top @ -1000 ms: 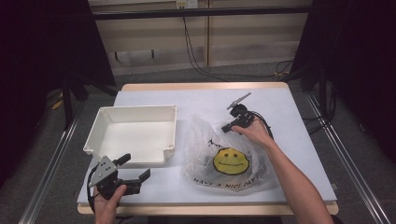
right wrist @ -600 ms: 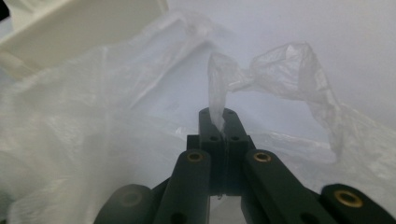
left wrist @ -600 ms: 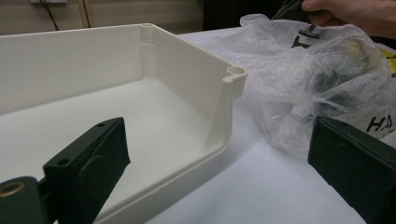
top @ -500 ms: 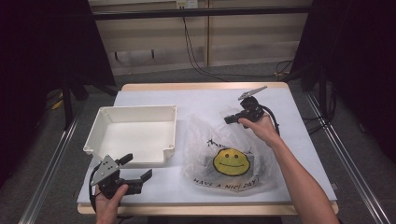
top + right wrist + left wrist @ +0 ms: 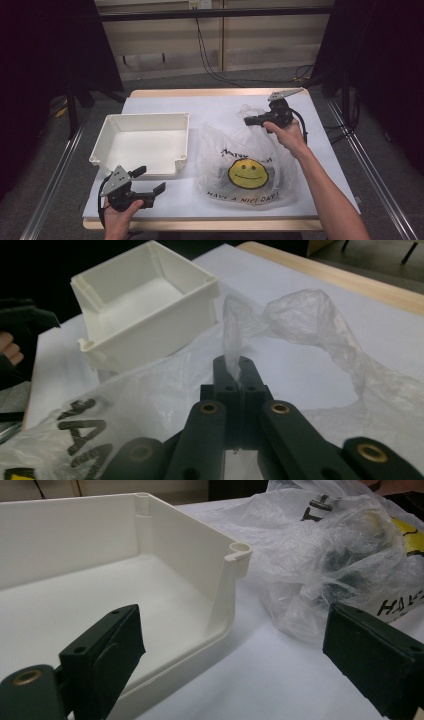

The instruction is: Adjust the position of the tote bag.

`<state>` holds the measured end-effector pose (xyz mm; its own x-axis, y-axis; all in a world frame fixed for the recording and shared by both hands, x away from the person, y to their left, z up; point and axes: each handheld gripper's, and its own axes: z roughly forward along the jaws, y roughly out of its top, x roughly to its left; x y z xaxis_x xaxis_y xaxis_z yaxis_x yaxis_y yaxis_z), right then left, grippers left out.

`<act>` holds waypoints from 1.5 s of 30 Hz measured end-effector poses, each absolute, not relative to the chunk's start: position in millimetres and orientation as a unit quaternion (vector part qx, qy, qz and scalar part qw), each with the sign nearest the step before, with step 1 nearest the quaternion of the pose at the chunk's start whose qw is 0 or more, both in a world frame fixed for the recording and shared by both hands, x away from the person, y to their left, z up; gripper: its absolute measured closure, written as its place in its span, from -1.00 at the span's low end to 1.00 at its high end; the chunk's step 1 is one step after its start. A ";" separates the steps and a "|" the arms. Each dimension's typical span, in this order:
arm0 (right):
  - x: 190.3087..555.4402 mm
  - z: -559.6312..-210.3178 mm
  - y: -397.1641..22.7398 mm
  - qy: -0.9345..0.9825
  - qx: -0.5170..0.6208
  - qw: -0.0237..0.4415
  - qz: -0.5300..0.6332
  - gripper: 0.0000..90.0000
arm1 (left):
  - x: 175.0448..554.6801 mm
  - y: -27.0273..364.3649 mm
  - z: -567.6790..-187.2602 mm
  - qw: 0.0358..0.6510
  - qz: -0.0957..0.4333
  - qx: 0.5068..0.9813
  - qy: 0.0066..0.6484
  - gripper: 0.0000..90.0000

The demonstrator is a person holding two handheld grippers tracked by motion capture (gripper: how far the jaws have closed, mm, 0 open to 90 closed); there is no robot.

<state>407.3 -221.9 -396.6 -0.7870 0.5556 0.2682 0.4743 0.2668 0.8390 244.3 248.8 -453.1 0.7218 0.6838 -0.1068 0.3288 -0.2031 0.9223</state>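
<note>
At the near left corner of the counter (image 5: 210,107) the left gripper (image 5: 150,182) rests low in the person's hand. Its fingers (image 5: 107,652) stand wide apart and hold nothing; they point toward the white tray (image 5: 145,142) and the bag. The tray sits on the left half of the counter, empty, and its right wall is just beside the bag.

The plastic bag (image 5: 247,160) lies on the right half of the counter, near the front edge, with a yellow smiling face printed on it. Some dark things show faintly through the film in the left gripper view, but I cannot tell what they are.

Toward the far right edge, the right gripper (image 5: 251,120) has its fingers (image 5: 248,371) closed on a thin fold of the bag's upper rim, which stands up from them.

I judge the bag to be very light, soft and slippery, with no shape of its own. A bunched fold or the handle loop (image 5: 320,315) is the better place to take hold, because a single layer may slide out or tear.
</note>
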 end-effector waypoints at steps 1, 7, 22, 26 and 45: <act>407.3 -396.6 -221.9 0.795 0.324 0.040 0.512 1.00 | 244.3 248.8 -453.1 0.536 0.166 0.758 0.334 -0.78; 395.2 -380.8 -227.0 0.777 0.308 0.039 0.548 1.00 | 244.3 240.9 -452.8 0.533 0.159 0.760 0.336 -0.76; 359.6 -351.9 -240.2 0.760 0.276 0.070 0.584 1.00 | 260.9 227.8 -439.1 0.539 0.165 0.753 0.341 -0.53; 358.3 -355.2 -243.7 0.760 0.280 0.068 0.582 1.00 | 270.4 217.8 -434.4 0.534 0.157 0.763 0.328 -0.41; 330.1 -345.7 -266.4 0.738 0.276 0.084 0.610 1.00 | 340.6 163.0 -402.9 0.524 0.104 0.790 0.301 -0.09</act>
<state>330.1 -266.4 -345.7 -0.8333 0.5101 0.2132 0.3057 0.1039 0.9464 340.6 163.0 -402.9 0.7971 0.5846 -0.1514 0.3664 -0.2688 0.8908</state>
